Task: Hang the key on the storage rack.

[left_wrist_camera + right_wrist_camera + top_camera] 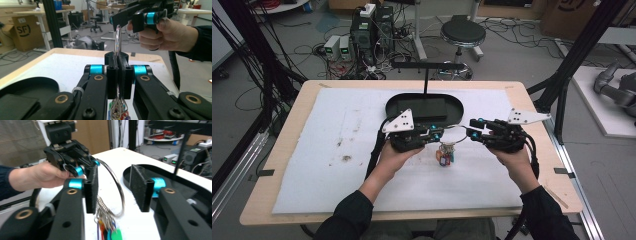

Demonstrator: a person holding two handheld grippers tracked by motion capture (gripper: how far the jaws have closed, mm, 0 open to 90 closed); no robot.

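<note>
I have the left tool (438,134) pressed together on a large silvery metal ring (455,131), its black jaws pinching the wire. In the left gripper view that ring (117,41) rises straight up out of the shut jaws of the left tool (117,58) toward the right tool (116,21) above it. A bunch of small metal loops with coloured plastic tags (445,154) hangs from the ring, just above the white foam sheet (332,150) that covers the wooden counter (292,120).

My right tool (471,129) stands apart: in the right gripper view its two black padded jaws are wide open on either side of the ring (117,187), which curves between them without touching either pad, as far as I can tell. The tag bunch (107,225) dangles below, with red, blue and green tags at the bottom edge. Beyond it I see the left tool (93,166) gripping the far end of the ring, held by a hand (42,176) in a dark sleeve.

Both tools meet near the middle of the counter, just in front of a black oval tray (394,102) with a flat dark pad inside. A thin black stand (427,75) rises behind that tray.
</note>
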